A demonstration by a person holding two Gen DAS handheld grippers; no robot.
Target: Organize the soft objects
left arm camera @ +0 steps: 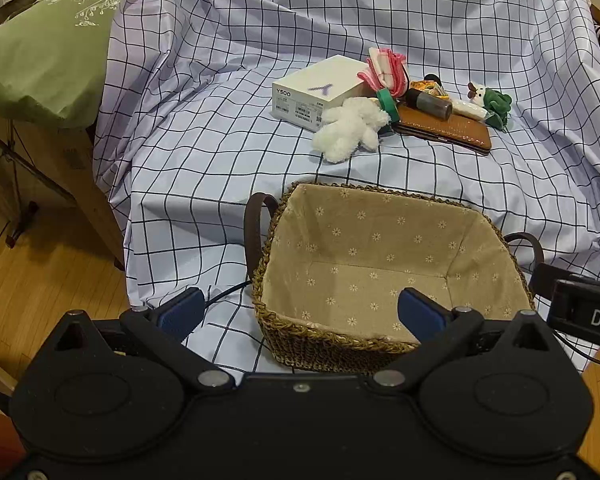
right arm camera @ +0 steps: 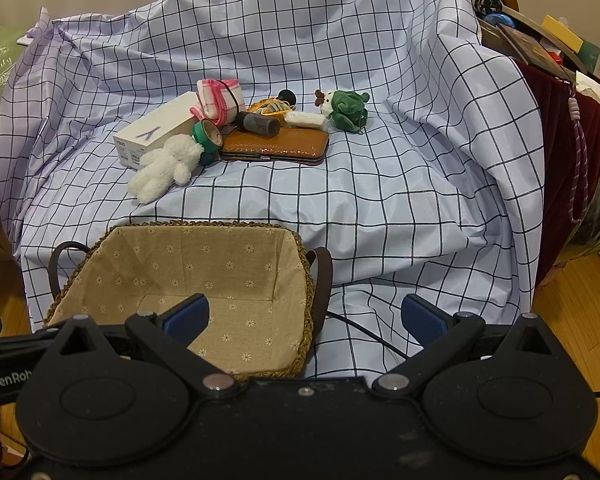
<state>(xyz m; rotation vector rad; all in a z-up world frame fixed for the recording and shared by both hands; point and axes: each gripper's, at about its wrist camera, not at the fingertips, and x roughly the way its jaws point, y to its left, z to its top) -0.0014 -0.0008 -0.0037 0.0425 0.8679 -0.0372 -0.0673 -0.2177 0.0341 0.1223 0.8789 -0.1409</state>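
A white plush toy [left arm camera: 350,128] [right arm camera: 166,168] lies on the checked cloth beside a white box [left arm camera: 320,88] [right arm camera: 156,130]. A green plush [left arm camera: 494,102] [right arm camera: 346,110] sits at the pile's right end, and a pink-edged folded cloth [left arm camera: 386,70] [right arm camera: 220,98] rests on top. A woven basket [left arm camera: 284,336] [right arm camera: 306,280] with a flowered lining stands nearer, holding nothing. My left gripper [left arm camera: 300,314] is open over the basket's near left rim. My right gripper [right arm camera: 306,318] is open over the basket's right edge. Neither holds anything.
A brown leather wallet [left arm camera: 446,130] [right arm camera: 276,146], a dark bottle [left arm camera: 430,104] [right arm camera: 260,123] and a green tape roll [left arm camera: 388,104] [right arm camera: 208,134] lie in the pile. A green pillow [left arm camera: 40,52] is at left; a dark red cloth [right arm camera: 564,152] with clutter is at right. A black cable [right arm camera: 364,334] runs beside the basket.
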